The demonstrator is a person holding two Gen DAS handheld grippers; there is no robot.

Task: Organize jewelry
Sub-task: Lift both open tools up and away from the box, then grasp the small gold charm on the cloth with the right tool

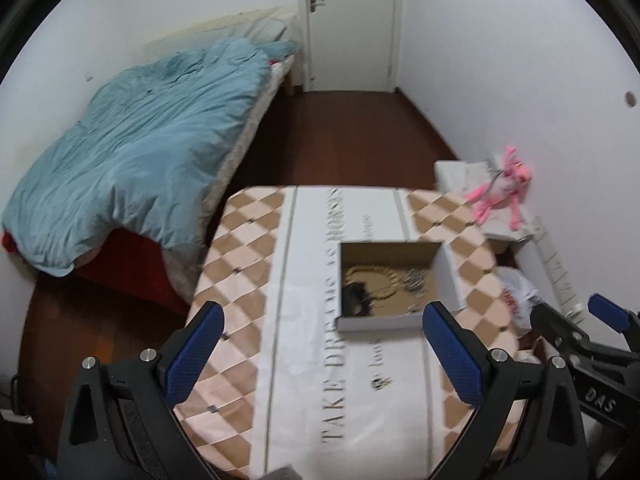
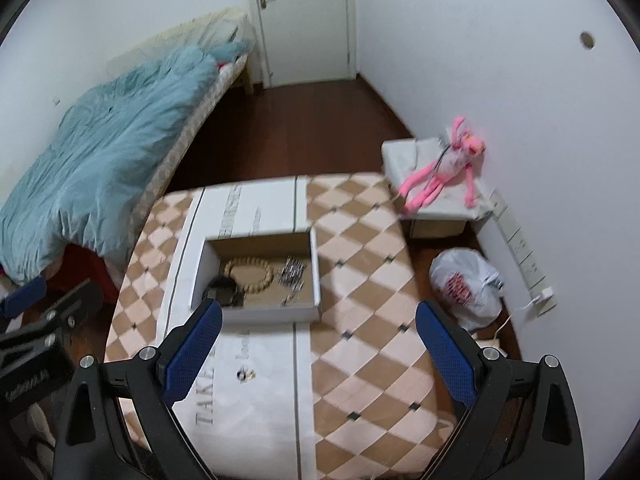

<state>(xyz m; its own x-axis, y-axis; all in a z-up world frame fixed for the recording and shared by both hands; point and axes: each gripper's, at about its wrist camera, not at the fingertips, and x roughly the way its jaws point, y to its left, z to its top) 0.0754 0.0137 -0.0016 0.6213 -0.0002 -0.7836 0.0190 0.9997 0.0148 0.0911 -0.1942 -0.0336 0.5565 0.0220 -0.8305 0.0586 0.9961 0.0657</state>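
Box point(image 2: 256, 312) on worktop point(image 2: 360, 280): bead bracelet point(image 2: 249, 274), silver chain point(image 2: 294, 272) and dark item point(image 2: 222, 290) are contained. Left tongs point(image 1: 322, 352) and right tongs point(image 2: 318, 352) are held apart, empty.

We hold the left gripper point(image 1: 322, 354) level and pointing forward, its blue-padded fingers point(image 1: 196, 356) spread wide with nothing between them. Our right gripper point(image 2: 318, 354) sits the same way, fingers point(image 2: 446, 354) wide apart and bare. The two are side by side, each showing at the edge of the other's view.
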